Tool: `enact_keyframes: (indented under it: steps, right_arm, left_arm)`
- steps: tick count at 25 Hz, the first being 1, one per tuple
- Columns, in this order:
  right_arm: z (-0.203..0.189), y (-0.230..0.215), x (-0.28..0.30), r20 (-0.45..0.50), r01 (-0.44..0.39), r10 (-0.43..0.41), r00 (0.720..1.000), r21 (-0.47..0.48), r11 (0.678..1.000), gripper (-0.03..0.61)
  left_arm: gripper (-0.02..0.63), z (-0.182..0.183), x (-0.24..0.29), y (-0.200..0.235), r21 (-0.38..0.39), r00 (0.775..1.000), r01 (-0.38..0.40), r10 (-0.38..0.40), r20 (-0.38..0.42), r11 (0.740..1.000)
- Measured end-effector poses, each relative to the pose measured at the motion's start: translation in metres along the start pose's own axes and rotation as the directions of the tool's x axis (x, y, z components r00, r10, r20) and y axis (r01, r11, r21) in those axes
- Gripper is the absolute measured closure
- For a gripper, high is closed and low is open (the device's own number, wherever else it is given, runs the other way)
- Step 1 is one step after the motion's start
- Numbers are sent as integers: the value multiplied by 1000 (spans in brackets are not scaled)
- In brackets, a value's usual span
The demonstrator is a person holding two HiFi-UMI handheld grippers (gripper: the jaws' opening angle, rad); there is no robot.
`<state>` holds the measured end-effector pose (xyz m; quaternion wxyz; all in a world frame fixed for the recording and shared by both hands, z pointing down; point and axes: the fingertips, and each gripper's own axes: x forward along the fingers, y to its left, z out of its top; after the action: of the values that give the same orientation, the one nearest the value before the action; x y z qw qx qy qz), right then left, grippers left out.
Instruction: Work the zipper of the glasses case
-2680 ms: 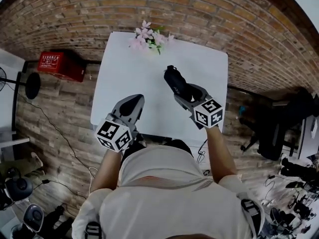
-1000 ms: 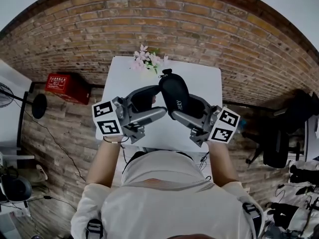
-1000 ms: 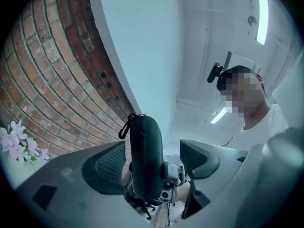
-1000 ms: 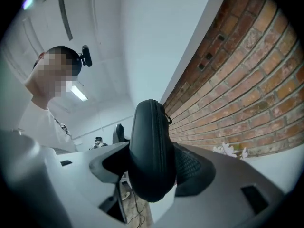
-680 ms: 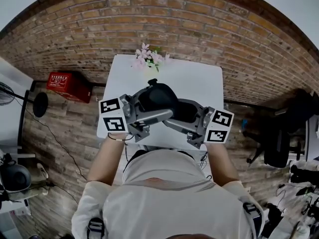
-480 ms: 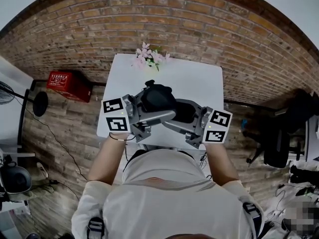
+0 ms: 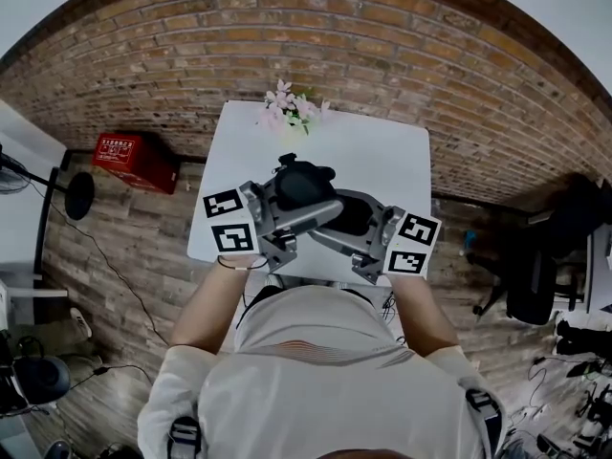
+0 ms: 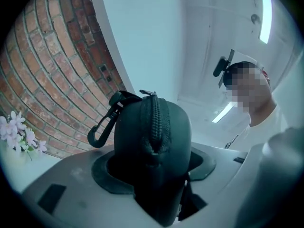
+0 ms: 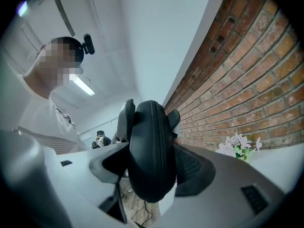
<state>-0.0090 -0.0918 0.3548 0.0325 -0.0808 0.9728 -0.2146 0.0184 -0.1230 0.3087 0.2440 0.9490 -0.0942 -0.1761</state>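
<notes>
Head view: a black case (image 7: 304, 182) is held in the air over a white table (image 7: 382, 156) between two grippers, with a brick wall (image 7: 382, 46) behind. The left gripper (image 8: 154, 167), whose jaws have just been closing, is seen clamped on one end, apparently with both pads pressed to the shell. The zipper (image 8: 154, 122) is turned toward its camera, and a clip (image 8: 116, 100) hangs at the left. The other end is pinched by the right gripper (image 9: 152, 167). Pink flowers (image 7: 292, 105) are seen at the table's far edge.
</notes>
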Motion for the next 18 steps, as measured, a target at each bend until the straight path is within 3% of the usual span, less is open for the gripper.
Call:
enact_keyframes:
  steps: [3, 7, 11, 16, 18]
  right_arm:
    - [5, 1, -2, 59, -3, 3, 998, 2, 1000, 252]
    - [5, 0, -2, 62, 1, -3, 998, 18, 1000, 249]
    - [2, 0, -5, 60, 22, -21, 998, -10, 1000, 242]
    - [-16, -9, -12, -46, 92, -100, 994, -141, 986, 229]
    - [-21, -19, -23, -86, 136, -154, 984, -186, 973, 232]
  left_arm:
    - [344, -6, 4, -4, 7, 1000, 6, -6, -13, 1000]
    - [344, -4, 4, -1, -1, 1000, -6, 6, -11, 1000]
    - [350, -9, 7, -3, 42, 999, -13, 14, -42, 999]
    - [350, -1, -2, 6, 74, 997, -63, 66, -28, 995]
    - [350, 1, -7, 15, 153, 988, -128, 139, -61, 980]
